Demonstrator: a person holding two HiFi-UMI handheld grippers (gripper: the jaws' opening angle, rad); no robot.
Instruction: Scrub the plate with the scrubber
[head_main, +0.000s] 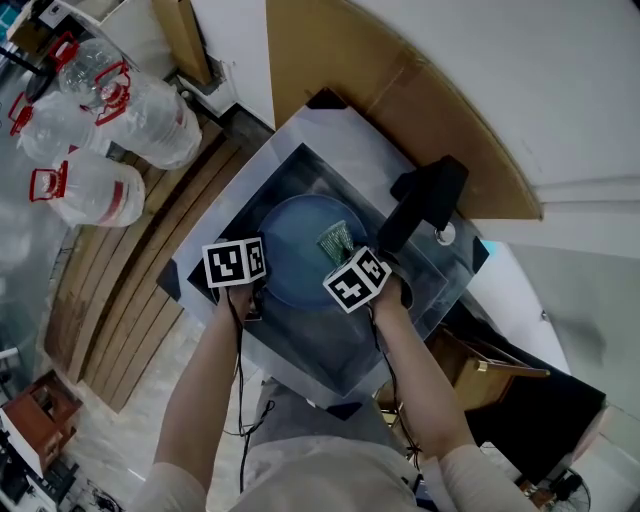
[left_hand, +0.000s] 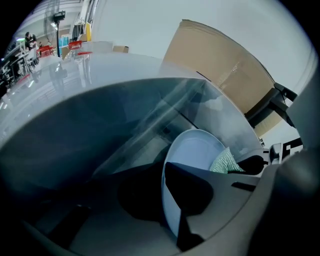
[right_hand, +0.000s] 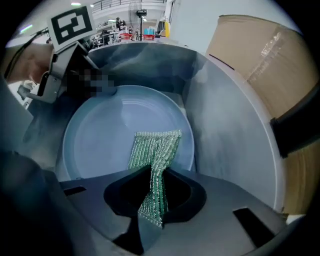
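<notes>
Over a steel sink (head_main: 335, 345), the left hand-held gripper (left_hand: 174, 207) pinches the pale blue plate (head_main: 290, 255) by its rim at 8 o'clock, jaws narrow. The right hand-held gripper (right_hand: 152, 200) clamps a green mesh scrubber (right_hand: 156, 150) against the plate's face near 3 o'clock. Hard scrubbing could twist the plate from that thin rim grip. Only the right gripper view shows the scrubber's pinched fold. Only the head view shows water bottles (head_main: 110, 130) beyond at 10 o'clock.
</notes>
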